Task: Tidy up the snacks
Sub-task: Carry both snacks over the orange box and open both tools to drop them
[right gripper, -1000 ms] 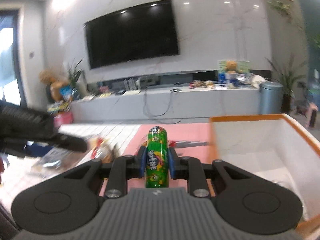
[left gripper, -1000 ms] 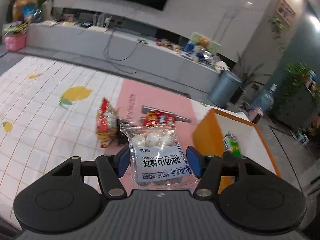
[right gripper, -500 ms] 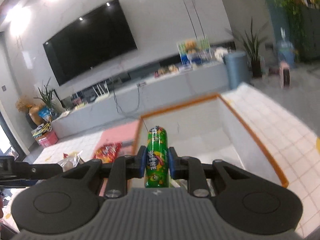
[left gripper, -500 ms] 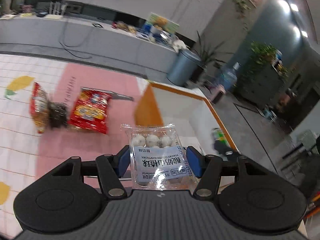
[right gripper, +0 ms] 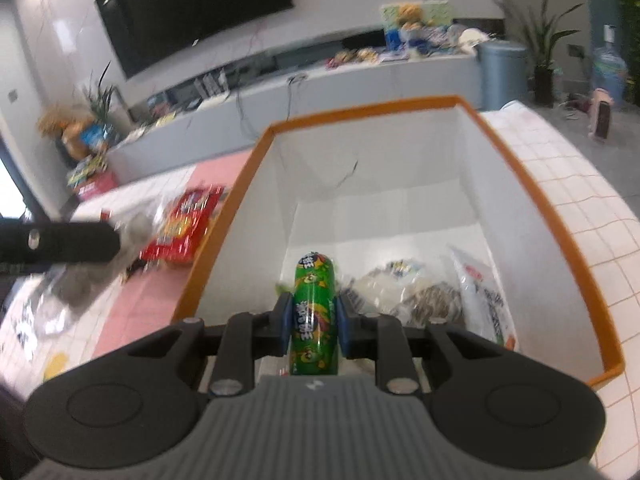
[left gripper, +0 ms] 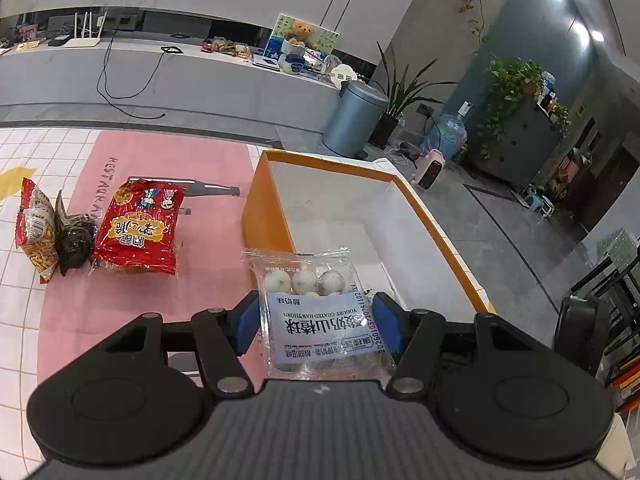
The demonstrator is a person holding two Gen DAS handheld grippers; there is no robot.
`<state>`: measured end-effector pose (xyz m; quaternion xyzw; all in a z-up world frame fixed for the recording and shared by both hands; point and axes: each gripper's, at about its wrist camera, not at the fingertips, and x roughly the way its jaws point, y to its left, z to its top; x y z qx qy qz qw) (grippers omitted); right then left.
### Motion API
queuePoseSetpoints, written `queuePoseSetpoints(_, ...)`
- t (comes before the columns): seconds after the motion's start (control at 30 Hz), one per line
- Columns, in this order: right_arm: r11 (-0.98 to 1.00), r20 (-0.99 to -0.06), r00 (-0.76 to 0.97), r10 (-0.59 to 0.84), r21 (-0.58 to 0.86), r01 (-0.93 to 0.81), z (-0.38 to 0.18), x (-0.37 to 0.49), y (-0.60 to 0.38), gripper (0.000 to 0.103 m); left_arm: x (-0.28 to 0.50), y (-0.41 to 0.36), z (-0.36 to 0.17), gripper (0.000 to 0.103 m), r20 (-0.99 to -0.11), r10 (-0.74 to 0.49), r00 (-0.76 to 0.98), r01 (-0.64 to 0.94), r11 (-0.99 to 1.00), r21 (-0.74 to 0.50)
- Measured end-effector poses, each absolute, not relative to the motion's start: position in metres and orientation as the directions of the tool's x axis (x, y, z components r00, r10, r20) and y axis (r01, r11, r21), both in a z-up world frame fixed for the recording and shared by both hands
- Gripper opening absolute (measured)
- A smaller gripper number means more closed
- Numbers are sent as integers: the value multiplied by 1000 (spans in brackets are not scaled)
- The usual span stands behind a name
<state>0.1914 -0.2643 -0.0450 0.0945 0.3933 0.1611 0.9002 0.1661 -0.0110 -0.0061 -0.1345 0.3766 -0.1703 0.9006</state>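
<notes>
My left gripper (left gripper: 316, 322) is shut on a clear packet of white yogurt-coated balls (left gripper: 318, 312), held over the near left corner of the orange-rimmed white box (left gripper: 436, 240). My right gripper (right gripper: 313, 322) is shut on a green candy tube (right gripper: 314, 312), held above the inside of the same box (right gripper: 560, 236). Several pale snack bags (right gripper: 424, 292) lie on the box floor. The left gripper also shows blurred at the left edge of the right wrist view (right gripper: 56, 244).
A red snack bag (left gripper: 138, 228), a dark packet (left gripper: 74, 246) and a red-yellow bag (left gripper: 34, 228) lie on the pink mat (left gripper: 168, 280) left of the box. The table has a white checked cloth (right gripper: 580, 184). A grey bin (left gripper: 354, 118) stands beyond on the floor.
Both grippers have moved right toward the box. The right gripper now tilts down into the box with the green tube. The left gripper has brought the packet to the box's near corner.
</notes>
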Motion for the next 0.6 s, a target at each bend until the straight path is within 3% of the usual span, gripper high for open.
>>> queuePoseSetpoints(0.03,935,-679,644,352,289,-207,-45,194,-264,22,166,-11,-5,69,-633,-407,659,205,906,-369)
queuePoseSetpoints(0.1,938,-665,665,340,290,-189,-40,193,-267,38,166,-12,-5,69,-637,-400,658,204,910,-361)
queuePoseSetpoints(0.13,938,-651,680,338,296,-182,-38,192,-269,53,166,-12,-4,69,-643,-396,656,204,913,-354)
queuePoseSetpoints(0.17,937,-637,693,337,303,-177,-35,190,-271,58,165,-13,-4,69,-649,-389,654,202,916,-346)
queuePoseSetpoints(0.6,945,-568,807,162,325,39,-16,164,-309,57,181,-44,13,69,-651,-343,677,179,935,-307)
